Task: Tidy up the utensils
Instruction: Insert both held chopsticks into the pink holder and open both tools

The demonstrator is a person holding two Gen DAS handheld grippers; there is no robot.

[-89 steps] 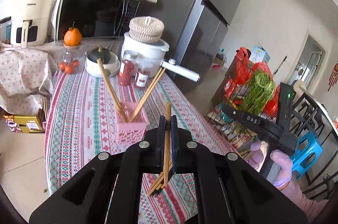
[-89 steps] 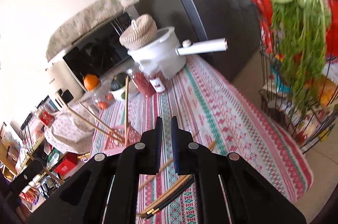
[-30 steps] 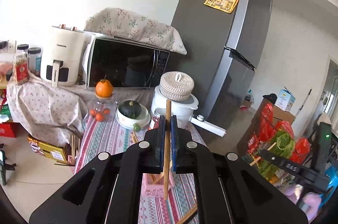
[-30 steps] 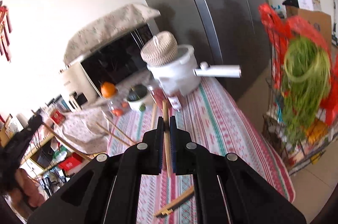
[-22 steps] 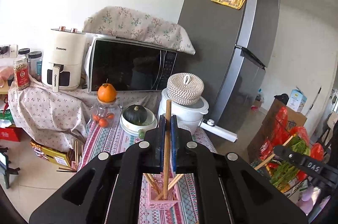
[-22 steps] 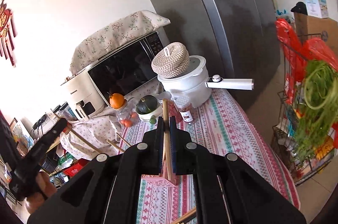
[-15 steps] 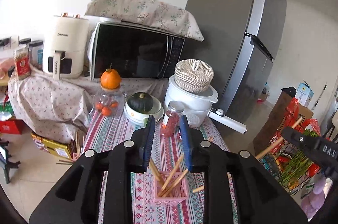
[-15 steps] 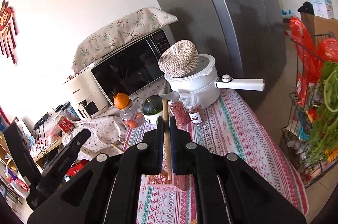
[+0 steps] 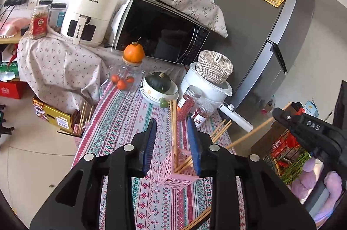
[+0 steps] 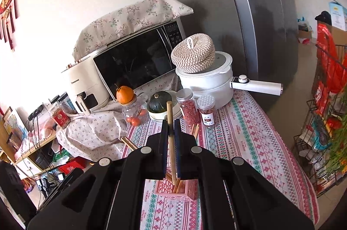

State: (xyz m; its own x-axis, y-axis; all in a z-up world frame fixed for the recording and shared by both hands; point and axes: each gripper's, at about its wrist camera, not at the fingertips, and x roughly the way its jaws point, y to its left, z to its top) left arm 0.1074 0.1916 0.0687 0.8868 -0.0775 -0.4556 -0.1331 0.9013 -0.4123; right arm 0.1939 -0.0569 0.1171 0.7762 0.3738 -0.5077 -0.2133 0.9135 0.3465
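Left gripper (image 9: 172, 134) and right gripper (image 10: 171, 132) matt black plastic, fingers (image 9: 149, 143) lined with ribbed blue rubbery pads. Chopstick (image 10: 171, 139) bare light wood, smooth, matt. Holder (image 9: 175, 171) pink perforated plastic, slight sheen. Surface (image 9: 130, 121) under a woven patterned cloth, matt. Fridge (image 9: 260, 35) brushed grey metal, soft sheen, paper notes stuck on. Microwave (image 9: 160, 32) has glossy black glass door, floral cloth draped on top. Air fryer (image 9: 91, 13) glossy cream plastic. Pot (image 10: 208, 78) smooth white, satin finish; woven basket lid (image 10: 193, 52) rough fibre. Jars (image 10: 188, 106) clear, ribbed metallic caps.
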